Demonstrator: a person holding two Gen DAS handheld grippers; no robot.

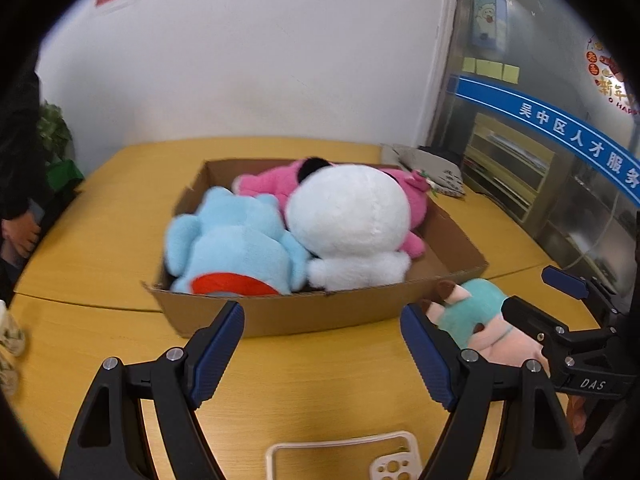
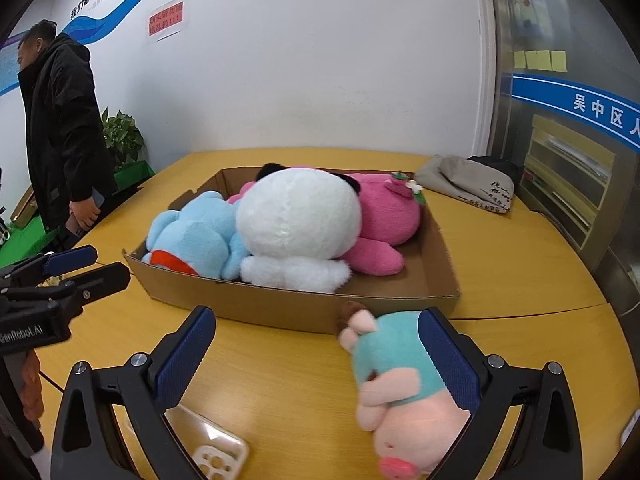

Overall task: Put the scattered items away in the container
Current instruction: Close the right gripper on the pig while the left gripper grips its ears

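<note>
A shallow cardboard box sits mid-table and holds a light-blue plush, a white plush and a pink plush. A pink pig plush with a teal hood lies on the table by the box's front right corner. My right gripper is open around it, with the pig against the right finger. In front of the box my left gripper stands open, nothing between its fingers.
A clear phone case lies on the yellow table close below the grippers. A grey bag rests at the back right. A person in a black coat stands at the left by a potted plant. Glass shelving lines the right.
</note>
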